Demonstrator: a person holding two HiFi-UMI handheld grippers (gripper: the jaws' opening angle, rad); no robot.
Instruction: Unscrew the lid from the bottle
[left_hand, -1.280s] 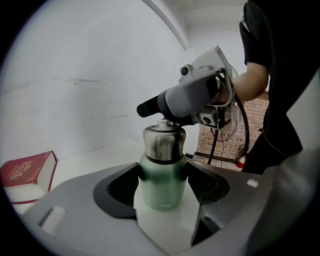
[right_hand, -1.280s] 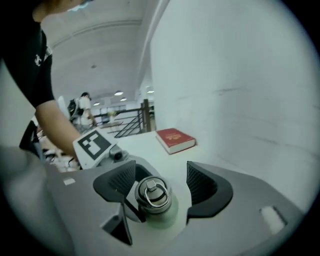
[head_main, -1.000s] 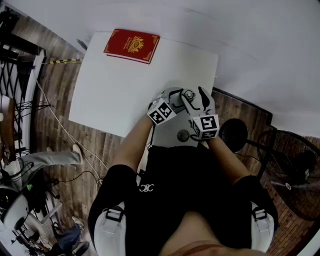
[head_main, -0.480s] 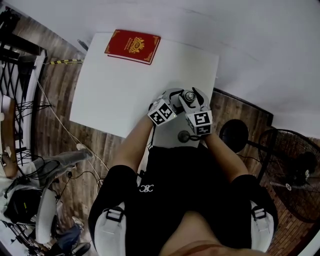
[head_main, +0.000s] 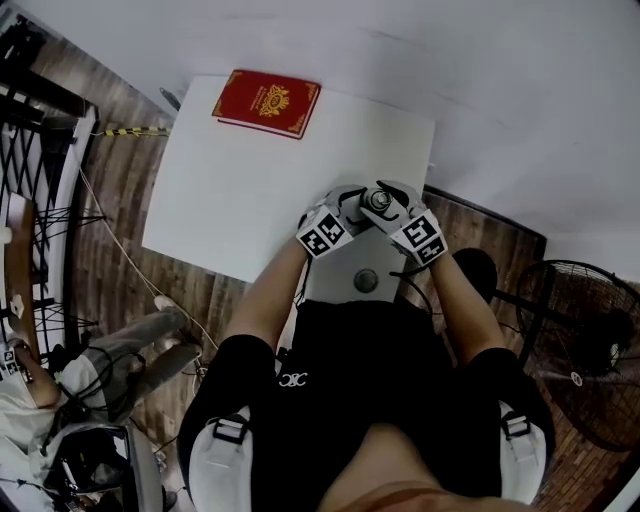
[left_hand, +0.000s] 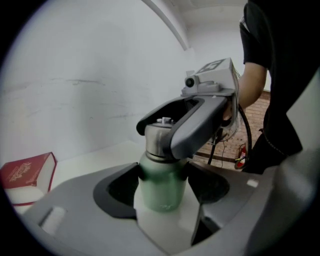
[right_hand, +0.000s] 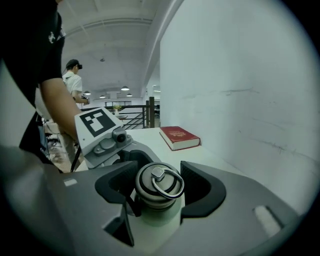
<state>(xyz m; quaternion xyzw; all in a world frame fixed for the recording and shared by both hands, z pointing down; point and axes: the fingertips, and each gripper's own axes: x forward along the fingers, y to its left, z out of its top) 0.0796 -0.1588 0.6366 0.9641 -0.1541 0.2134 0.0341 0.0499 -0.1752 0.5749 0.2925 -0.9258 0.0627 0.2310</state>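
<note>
A green metal bottle (left_hand: 161, 186) stands near the front edge of the white table (head_main: 230, 190). Its steel lid (right_hand: 159, 184) has a ring handle on top. My left gripper (left_hand: 161, 197) is shut on the bottle's green body, with a pad pressed on each side. From the other side my right gripper (right_hand: 159, 196) reaches over the top; its jaws have just been closing and now sit shut on the lid (left_hand: 156, 136). In the head view both grippers meet over the lid (head_main: 378, 200), the left (head_main: 352, 205) beside the right (head_main: 392, 205).
A red book (head_main: 266, 102) lies at the table's far edge. A wall runs along the table's right side. A standing fan (head_main: 590, 350) and a round black stool (head_main: 478, 266) are on the wooden floor at right. Cables and gear lie at left. Another person (right_hand: 75, 80) stands far behind.
My right gripper has rolled, its marker cube swinging from the near side to the right of the bottle, and it has sunk onto the lid. The left gripper and bottle stayed still.
</note>
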